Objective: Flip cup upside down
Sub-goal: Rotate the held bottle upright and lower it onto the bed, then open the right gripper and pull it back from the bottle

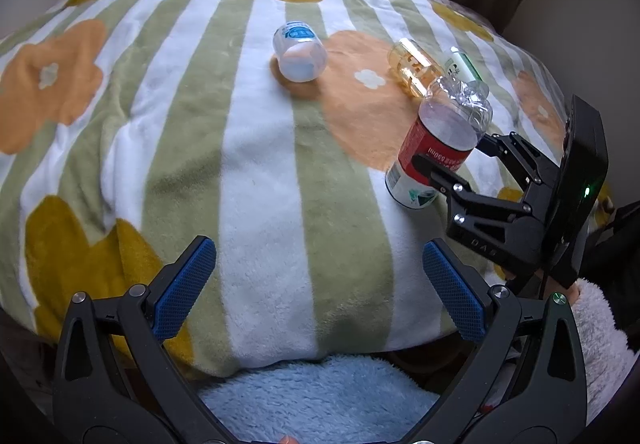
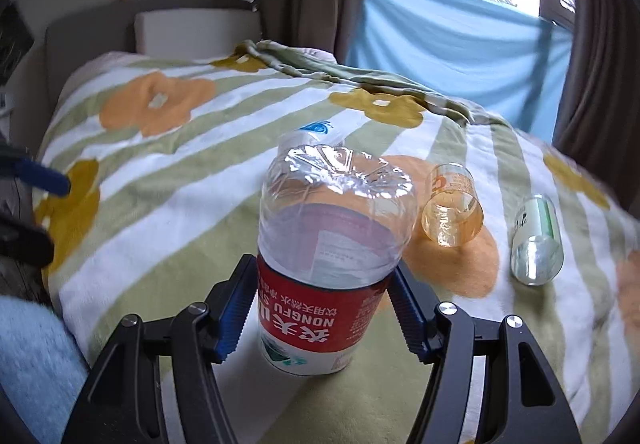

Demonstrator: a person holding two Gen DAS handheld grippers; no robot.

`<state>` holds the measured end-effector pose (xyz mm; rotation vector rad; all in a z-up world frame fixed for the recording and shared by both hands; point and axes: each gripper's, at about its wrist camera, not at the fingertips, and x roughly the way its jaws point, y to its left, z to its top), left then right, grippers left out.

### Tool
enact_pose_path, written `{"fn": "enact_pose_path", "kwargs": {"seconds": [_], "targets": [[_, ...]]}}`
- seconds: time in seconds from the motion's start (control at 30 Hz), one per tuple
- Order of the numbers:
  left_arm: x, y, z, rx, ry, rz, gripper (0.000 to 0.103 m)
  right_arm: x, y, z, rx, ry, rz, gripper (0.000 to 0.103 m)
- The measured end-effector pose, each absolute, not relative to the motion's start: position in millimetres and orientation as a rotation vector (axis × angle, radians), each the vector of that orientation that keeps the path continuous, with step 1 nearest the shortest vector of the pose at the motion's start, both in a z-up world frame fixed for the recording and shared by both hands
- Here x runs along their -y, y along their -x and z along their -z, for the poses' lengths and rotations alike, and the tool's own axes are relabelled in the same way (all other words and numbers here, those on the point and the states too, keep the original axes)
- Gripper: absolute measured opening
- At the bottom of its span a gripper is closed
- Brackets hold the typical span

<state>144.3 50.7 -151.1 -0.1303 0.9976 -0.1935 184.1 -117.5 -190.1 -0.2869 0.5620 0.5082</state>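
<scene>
Cup-wise, the thing in hand is a cut-down plastic bottle cup (image 2: 328, 264) with a red label, and it is clamped between the blue-padded fingers (image 2: 236, 308) of the right gripper (image 2: 326, 308), which press on the label band from both sides. Its moulded base is turned upward and its open rim is turned downward, at or just above the striped flower-print blanket (image 2: 160, 212) on the bed; whether the rim already touches the cloth cannot be told. In the left wrist view the cup is seen tilted a little. The flip itself is judged to be nearly done, with the setting-down and release in hand. The next move is judged to call for the rim being brought level on the soft cloth before the fingers are opened, since an uneven surface could let it topple. The left gripper (image 1: 320, 288) is held spread wide and empty, low over the near edge of the blanket. Farther out, an amber cup (image 2: 452, 208), a green-and-white cup (image 2: 536, 240) and a white cup with blue print (image 1: 300, 52) are seen lying on their sides.
</scene>
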Motion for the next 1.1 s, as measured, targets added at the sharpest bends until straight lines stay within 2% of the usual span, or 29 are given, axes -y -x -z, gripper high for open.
{"fn": "enact_pose_path", "kwargs": {"seconds": [0.23,0.5,0.57,0.63,0.7,1.1], "targets": [[-51.5,-143.5,151.7,-0.999,0.135,0.190,0.103,112.2,-177.9,193.1,-0.453,0.294,-0.460,0.060],[-51.2,-144.7,153.1,-1.004,0.135,0.183,0.103,111.2,-177.8,201.2,-0.437,0.272,-0.445,0.061],[-51.2,-144.7,153.0,-1.004,0.135,0.184,0.103,112.6,-179.6,200.1,-0.445,0.264,-0.451,0.067],[-50.6,-144.3,153.0,-1.002,0.132,0.184,0.103,113.5,-181.7,199.8,-0.456,0.249,-0.451,0.093],[-50.3,-143.5,153.2,-1.002,0.131,0.184,0.103,115.7,-182.5,199.3,-0.460,0.229,-0.429,0.102],[-42.7,-121.6,130.5,-0.938,0.098,0.154,0.103,128.1,-167.4,180.7,-0.476,0.149,-0.438,0.102]]}}
